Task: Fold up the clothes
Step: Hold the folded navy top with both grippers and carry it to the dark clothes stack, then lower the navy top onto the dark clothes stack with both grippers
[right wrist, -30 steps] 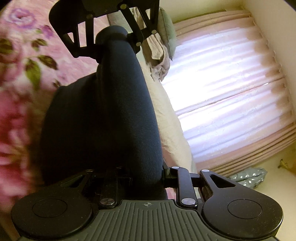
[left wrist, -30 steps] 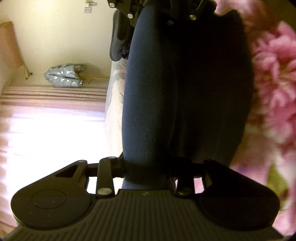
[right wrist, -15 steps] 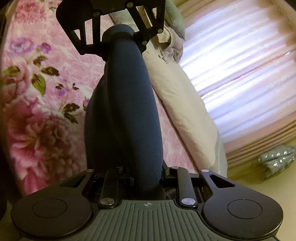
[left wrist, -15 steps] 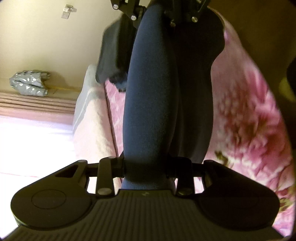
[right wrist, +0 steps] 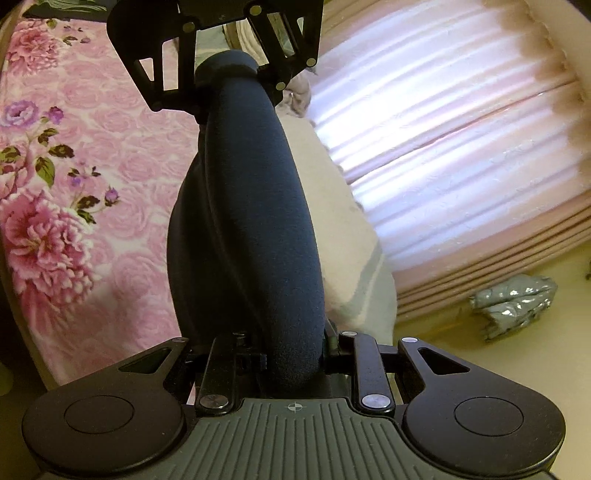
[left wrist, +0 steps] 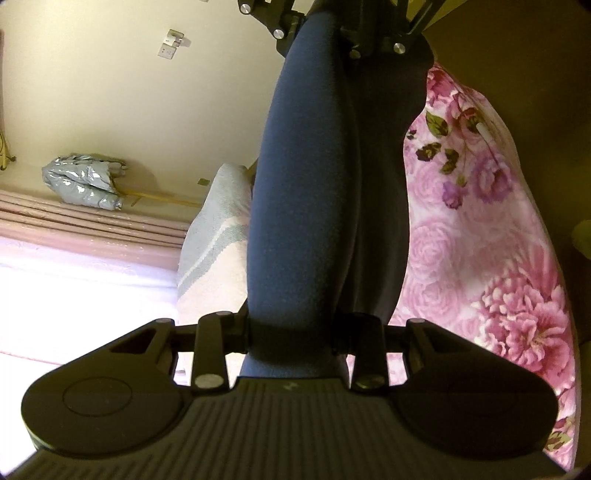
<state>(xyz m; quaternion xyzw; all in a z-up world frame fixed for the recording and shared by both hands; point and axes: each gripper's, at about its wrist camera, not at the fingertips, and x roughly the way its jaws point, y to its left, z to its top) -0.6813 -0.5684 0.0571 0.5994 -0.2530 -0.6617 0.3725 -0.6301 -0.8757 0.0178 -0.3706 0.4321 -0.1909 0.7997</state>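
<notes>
While both sets of fingers (left wrist: 354, 33) (right wrist: 229, 79) pinch the garment (left wrist: 314, 206) above the bed (left wrist: 480, 240), I'm mid-lift. Next it must be laid flat, I judge.

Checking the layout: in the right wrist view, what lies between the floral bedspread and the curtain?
A pale folded blanket, partly hidden behind the dark garment.

bed: pink floral blanket (left wrist: 480, 236) | window: backlit pink curtains (right wrist: 443, 155) | walls: cream (left wrist: 110, 92)

Garment (left wrist: 325, 192) matt navy knit cloth; bedspread (left wrist: 480, 258) plush floral fabric.
</notes>
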